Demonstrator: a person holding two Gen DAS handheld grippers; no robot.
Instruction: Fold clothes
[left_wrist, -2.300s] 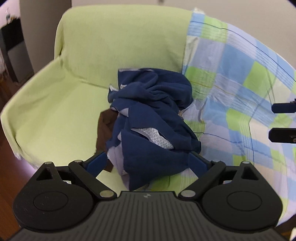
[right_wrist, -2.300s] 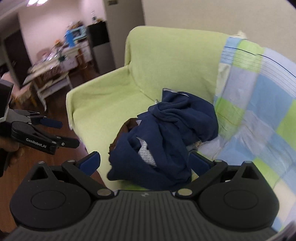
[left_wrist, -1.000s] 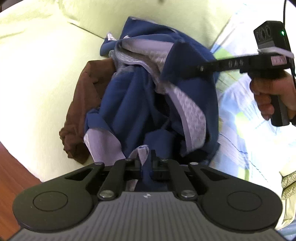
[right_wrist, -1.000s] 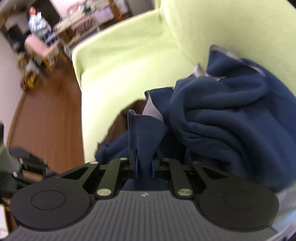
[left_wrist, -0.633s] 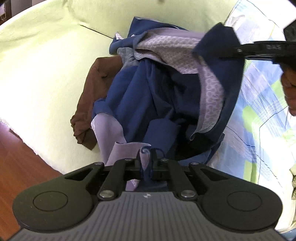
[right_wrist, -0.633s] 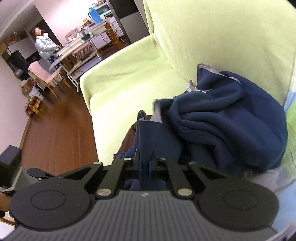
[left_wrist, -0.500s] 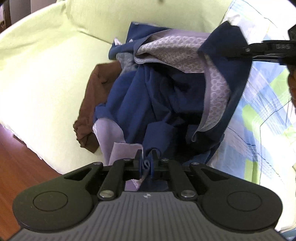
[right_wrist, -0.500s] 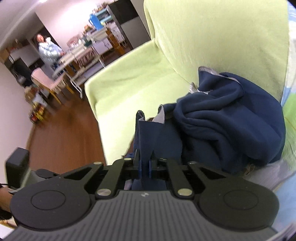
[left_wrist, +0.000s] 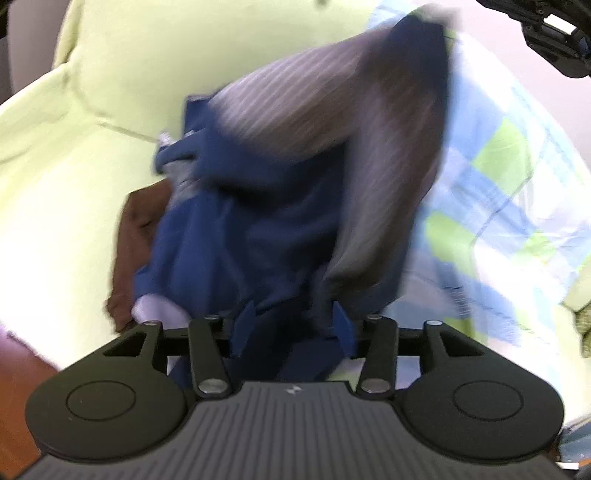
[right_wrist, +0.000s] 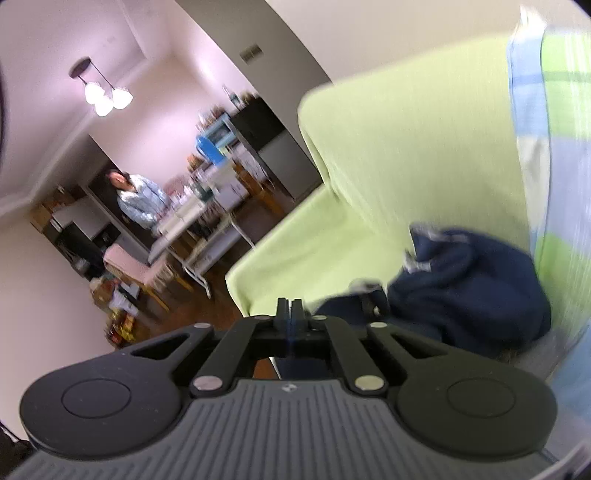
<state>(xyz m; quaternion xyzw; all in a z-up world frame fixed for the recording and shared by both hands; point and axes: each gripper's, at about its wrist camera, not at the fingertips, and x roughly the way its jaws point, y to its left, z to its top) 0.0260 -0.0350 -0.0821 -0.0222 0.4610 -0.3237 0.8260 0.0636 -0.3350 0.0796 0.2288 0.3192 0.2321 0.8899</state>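
A navy garment (left_wrist: 258, 221) with a pale grey patterned lining (left_wrist: 332, 110) lies heaped on the green sofa seat (left_wrist: 66, 192). One corner of it is pulled up toward the top right of the left wrist view, where the black body of the right tool (left_wrist: 554, 33) shows. My right gripper (right_wrist: 290, 308) is shut, a strip of navy cloth hangs under its fingers, and the rest of the heap (right_wrist: 472, 288) lies below it. My left gripper (left_wrist: 292, 323) has its jaws opening; navy cloth lies loose between the blue pads (left_wrist: 243, 321).
A brown garment (left_wrist: 136, 229) lies under the left of the navy heap. A blue, green and white checked blanket (left_wrist: 498, 184) covers the sofa's right side. Wooden floor (left_wrist: 14, 369) runs along the seat's front edge. Far off, a person (right_wrist: 140, 203) stands by a cluttered table (right_wrist: 192, 229).
My left gripper's jaws have parted and let go of the navy fold. My right gripper has risen and tipped up, drawing its corner of the garment high.
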